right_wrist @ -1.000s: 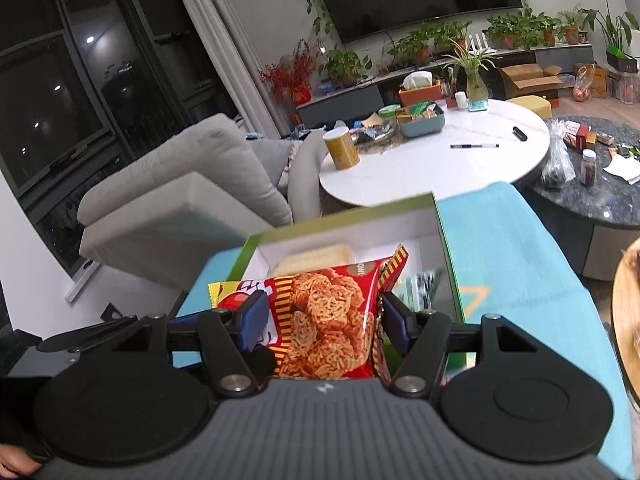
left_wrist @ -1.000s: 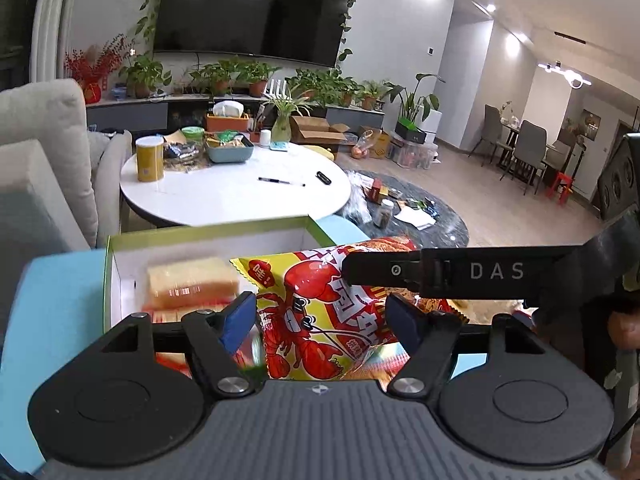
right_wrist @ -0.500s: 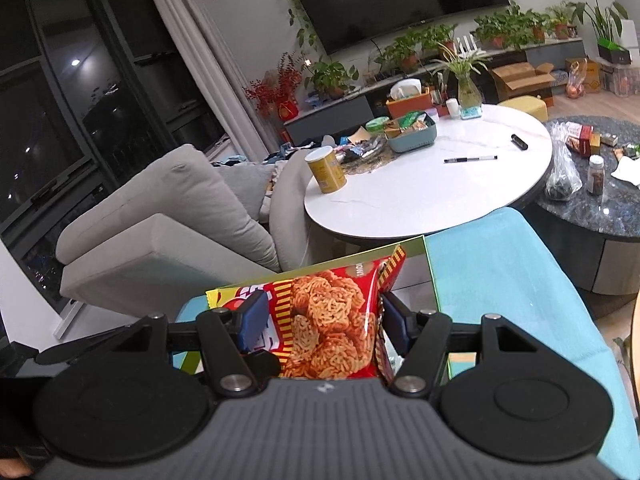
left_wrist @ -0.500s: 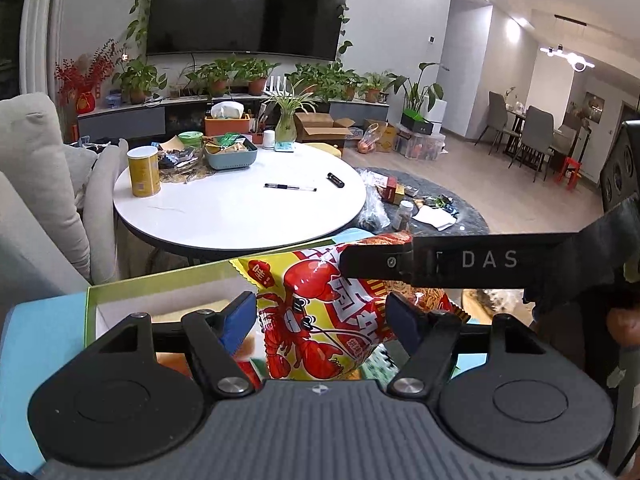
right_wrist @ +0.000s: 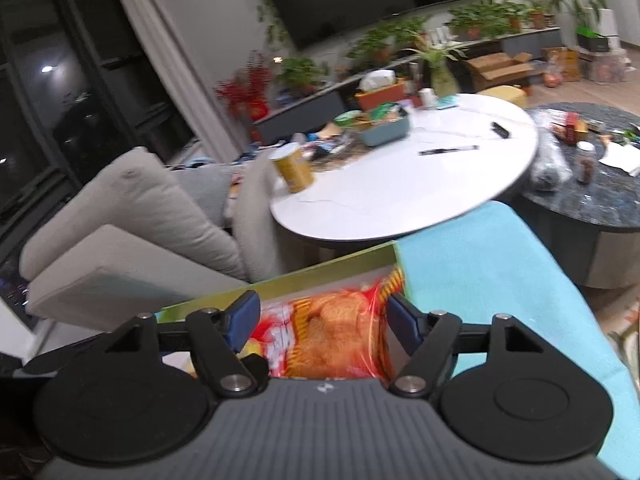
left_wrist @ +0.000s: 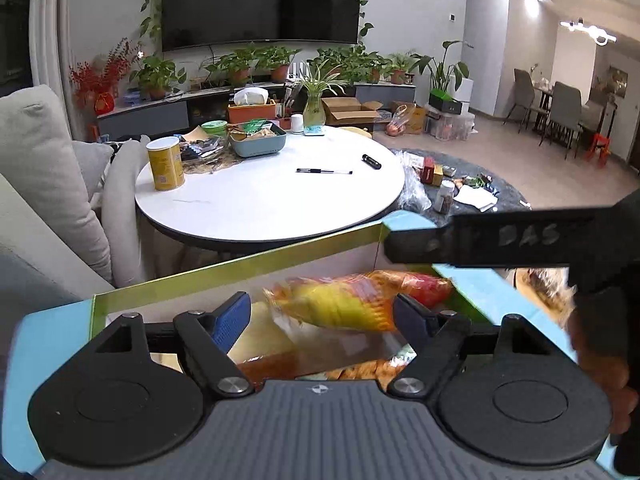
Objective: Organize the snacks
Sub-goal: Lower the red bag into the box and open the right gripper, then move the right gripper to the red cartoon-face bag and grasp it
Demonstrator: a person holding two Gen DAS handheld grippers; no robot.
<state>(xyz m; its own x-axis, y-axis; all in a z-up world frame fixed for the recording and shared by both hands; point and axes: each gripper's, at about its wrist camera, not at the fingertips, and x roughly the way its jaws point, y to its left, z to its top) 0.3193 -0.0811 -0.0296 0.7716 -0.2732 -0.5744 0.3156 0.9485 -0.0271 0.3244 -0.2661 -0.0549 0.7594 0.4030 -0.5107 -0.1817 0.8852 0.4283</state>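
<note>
A red and yellow snack bag [left_wrist: 352,300] lies blurred in the green-rimmed white box [left_wrist: 240,268], between my left gripper's [left_wrist: 322,316] spread fingers, which do not touch it. My right gripper [right_wrist: 322,316] is open around the same bag [right_wrist: 332,332], whose picture of fried noodles faces the camera; its fingers stand a little off the bag's sides. The box rim shows in the right wrist view [right_wrist: 320,268]. A wrapped yellow cake [left_wrist: 260,340] lies in the box under the bag. The right gripper's black body [left_wrist: 500,240] crosses the left wrist view.
The box sits on a light blue surface [right_wrist: 480,264]. Behind it stands a round white table [left_wrist: 272,196] with a yellow can [left_wrist: 164,164], a pen [left_wrist: 324,171] and a blue basket [left_wrist: 258,144]. A grey sofa [right_wrist: 132,216] is at left, a dark low table [right_wrist: 592,184] at right.
The snack bag has dropped from upright between both grippers into the box and now lies flatter. Both grippers' fingers have spread wider. The right wrist view has tilted.
</note>
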